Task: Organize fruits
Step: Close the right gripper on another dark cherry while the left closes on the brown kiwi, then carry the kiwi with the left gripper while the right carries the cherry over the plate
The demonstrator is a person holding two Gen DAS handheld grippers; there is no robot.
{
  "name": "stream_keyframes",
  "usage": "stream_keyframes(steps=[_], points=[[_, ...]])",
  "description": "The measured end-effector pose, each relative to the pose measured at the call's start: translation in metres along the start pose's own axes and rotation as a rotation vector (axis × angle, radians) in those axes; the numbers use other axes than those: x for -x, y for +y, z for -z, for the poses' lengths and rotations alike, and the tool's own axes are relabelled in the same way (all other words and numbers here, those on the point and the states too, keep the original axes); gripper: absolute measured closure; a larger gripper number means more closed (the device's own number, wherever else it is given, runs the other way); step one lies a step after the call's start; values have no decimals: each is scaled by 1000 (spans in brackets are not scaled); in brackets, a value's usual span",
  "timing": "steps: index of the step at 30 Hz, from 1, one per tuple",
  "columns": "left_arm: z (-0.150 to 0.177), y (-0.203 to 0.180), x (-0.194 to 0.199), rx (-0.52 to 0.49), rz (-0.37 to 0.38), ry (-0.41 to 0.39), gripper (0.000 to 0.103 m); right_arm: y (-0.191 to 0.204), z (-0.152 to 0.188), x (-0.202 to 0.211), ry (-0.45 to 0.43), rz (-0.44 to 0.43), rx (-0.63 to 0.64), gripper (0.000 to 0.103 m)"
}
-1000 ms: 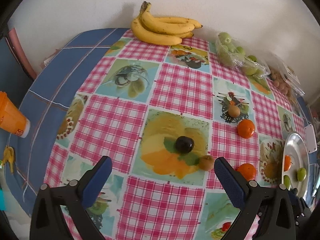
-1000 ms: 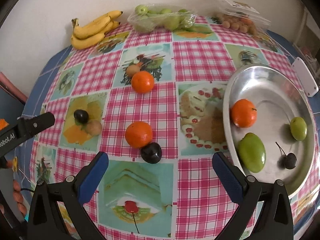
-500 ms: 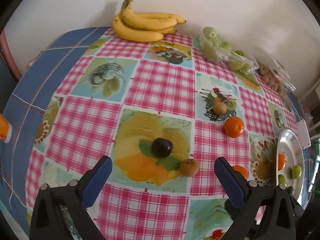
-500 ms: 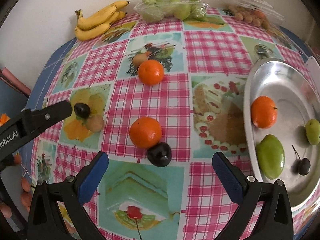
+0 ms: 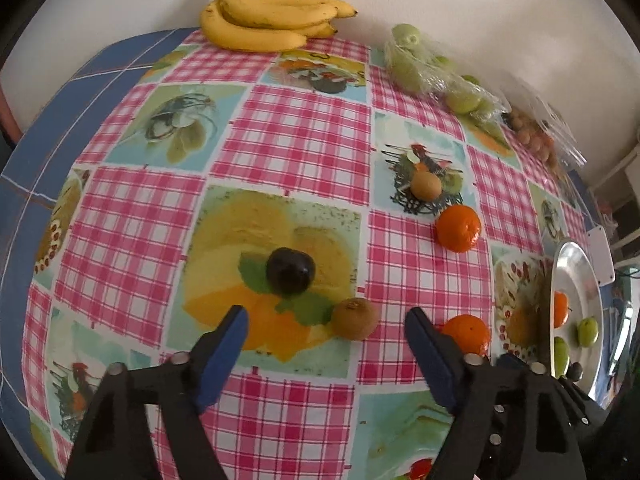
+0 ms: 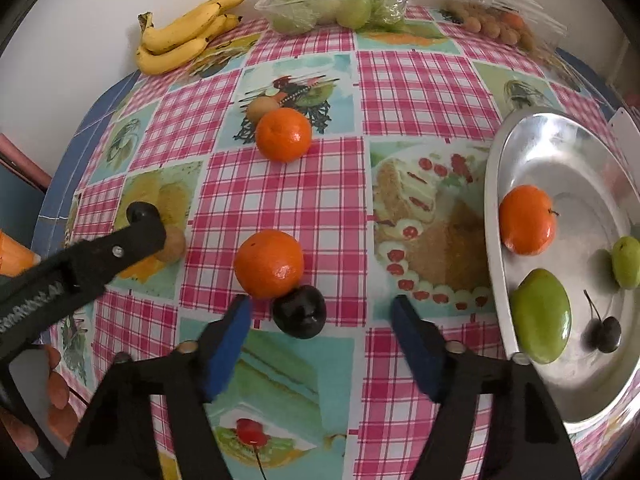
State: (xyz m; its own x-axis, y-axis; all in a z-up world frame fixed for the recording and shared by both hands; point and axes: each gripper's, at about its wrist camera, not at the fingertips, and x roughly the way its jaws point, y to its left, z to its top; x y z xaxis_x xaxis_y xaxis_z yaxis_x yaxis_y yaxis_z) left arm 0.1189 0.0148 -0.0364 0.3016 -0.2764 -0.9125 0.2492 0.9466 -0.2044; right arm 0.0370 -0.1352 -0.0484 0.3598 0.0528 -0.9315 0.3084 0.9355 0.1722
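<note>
Left gripper (image 5: 324,332) closing, nothing pinched yet — small brown kiwi-like fruit (image 5: 355,318) just ahead between the blue pads, dark plum (image 5: 291,271) a little beyond it. Right gripper (image 6: 320,320) likewise closing and empty, second dark plum (image 6: 299,311) sitting between its tips, touching an orange (image 6: 269,263) just behind. Judged step: each hand settling onto its own small fruit for carrying to the tray. To do it well: lower until pads straddle the fruit's widest part, centre before squeezing (round fruit rolls off-line easily), close gently on the plum — soft skin, likely to bruise — and keep the right tips clear of the neighbouring orange so it is not nudged away. Metal tray (image 6: 520,136) off to the right, already holding an orange, a green mango-like fruit, a small green fruit and a cherry. Further back, another orange (image 6: 283,134) beside a second brown fruit. Surface: glossy pink-checked tablecloth (image 5: 296,128) with printed fruit panels over a blue cloth, probably slick. Far edge against a pale wall: banana bunch (image 5: 268,20), bagged green fruit (image 5: 432,68), bag of small brown fruit.
</note>
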Motion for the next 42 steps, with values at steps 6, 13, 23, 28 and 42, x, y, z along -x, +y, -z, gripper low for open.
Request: stream_keyframes(steps=[6, 13, 23, 28, 42], points=[[0, -9, -7, -27, -5, 14, 54, 6, -1, 0, 4, -16, 21, 68], [1, -13, -14, -34, 12, 34, 71, 6, -3, 2, 1, -35, 31, 76], [-3, -19, 5, -48, 38, -17, 75, -2, -2, 22, -26, -58, -1, 76], [-7, -22, 25, -48, 49, -59, 75, -5, -2, 38, -60, -69, -12, 76], [-8, -36, 47, -67, 37, -108, 75, -14, -6, 56, -86, -50, -33, 76]])
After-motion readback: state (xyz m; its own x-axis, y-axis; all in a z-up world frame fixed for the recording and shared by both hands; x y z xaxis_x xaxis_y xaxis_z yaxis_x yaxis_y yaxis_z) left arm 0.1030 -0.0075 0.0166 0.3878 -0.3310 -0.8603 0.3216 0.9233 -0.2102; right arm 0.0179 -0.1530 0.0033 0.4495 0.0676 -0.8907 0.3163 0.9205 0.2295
